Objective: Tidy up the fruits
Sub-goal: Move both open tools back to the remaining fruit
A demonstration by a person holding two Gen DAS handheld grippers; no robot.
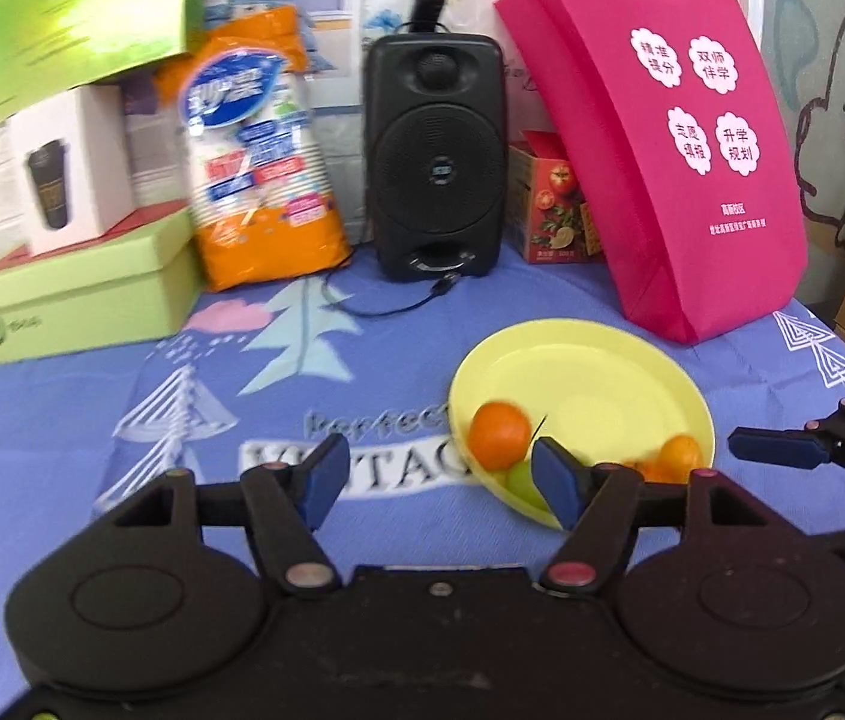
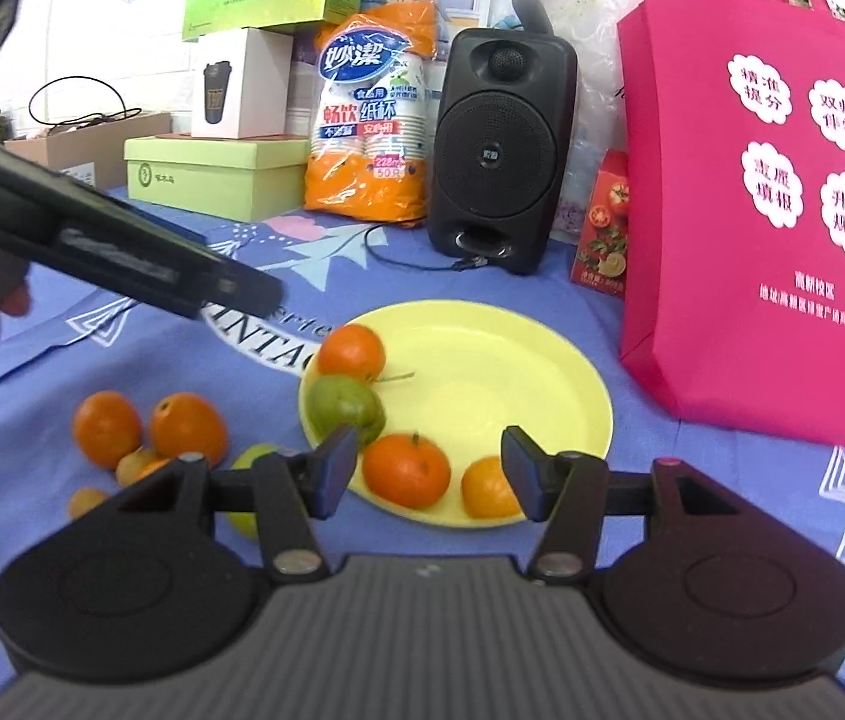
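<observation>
A yellow plate (image 2: 512, 372) lies on the blue cloth and holds an orange (image 2: 352, 350), a green fruit (image 2: 343, 405), a second orange (image 2: 405, 469) and a smaller orange (image 2: 488, 489). Left of the plate, loose on the cloth, lie two oranges (image 2: 107, 427) (image 2: 188, 427), small yellowish fruits (image 2: 135, 463) and a green fruit (image 2: 251, 519). My right gripper (image 2: 428, 474) is open and empty over the plate's near edge. My left gripper (image 1: 437, 480) is open and empty, left of the plate (image 1: 614, 384). The right gripper's fingers (image 1: 776, 447) show at the left wrist view's right edge.
Along the back stand a pink tote bag (image 2: 764, 210), a black speaker (image 2: 497, 150) with a cable, an orange pack of paper cups (image 2: 371, 120), a red carton (image 2: 602, 228), and green and white boxes (image 2: 212, 171). The left gripper's body (image 2: 92, 234) crosses the right wrist view's left side.
</observation>
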